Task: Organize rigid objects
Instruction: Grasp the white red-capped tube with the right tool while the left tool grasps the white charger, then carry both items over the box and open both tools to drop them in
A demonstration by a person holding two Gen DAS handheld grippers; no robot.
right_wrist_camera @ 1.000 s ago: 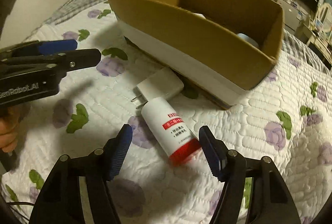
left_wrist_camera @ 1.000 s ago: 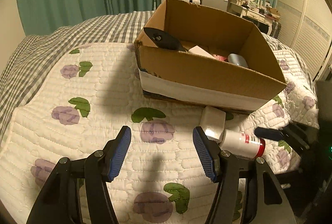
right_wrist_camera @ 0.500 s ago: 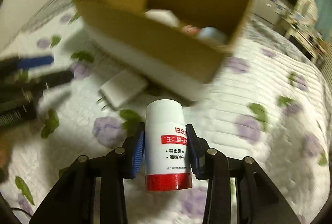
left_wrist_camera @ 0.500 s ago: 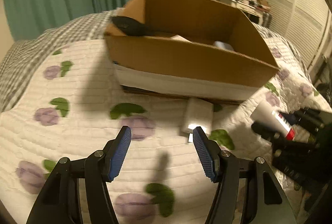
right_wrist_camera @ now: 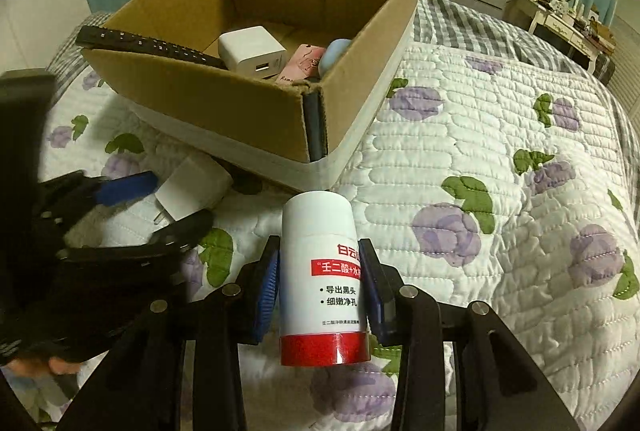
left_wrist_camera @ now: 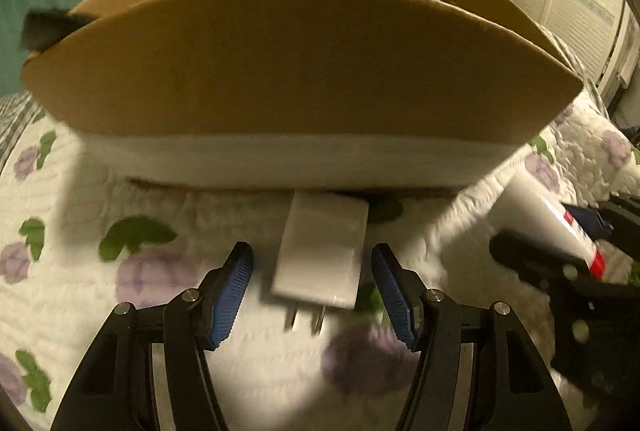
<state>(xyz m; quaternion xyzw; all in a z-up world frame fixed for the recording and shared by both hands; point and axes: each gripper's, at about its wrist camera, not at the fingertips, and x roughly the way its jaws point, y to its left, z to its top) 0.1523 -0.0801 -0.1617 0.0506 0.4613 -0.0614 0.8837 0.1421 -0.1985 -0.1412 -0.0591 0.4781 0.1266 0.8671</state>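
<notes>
Beside one box (right_wrist_camera: 224, 111), two chargers (left_wrist_camera: 320, 251), one bottle (right_wrist_camera: 320, 279)

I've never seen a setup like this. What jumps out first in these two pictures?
The white bottle with a red base, clamped in the right gripper above the flowered quilt. Behind it sits an open cardboard box holding a remote, a white charger, a pink card and a blue object. The open left gripper straddles another white plug adapter lying just in front of the box.
</notes>
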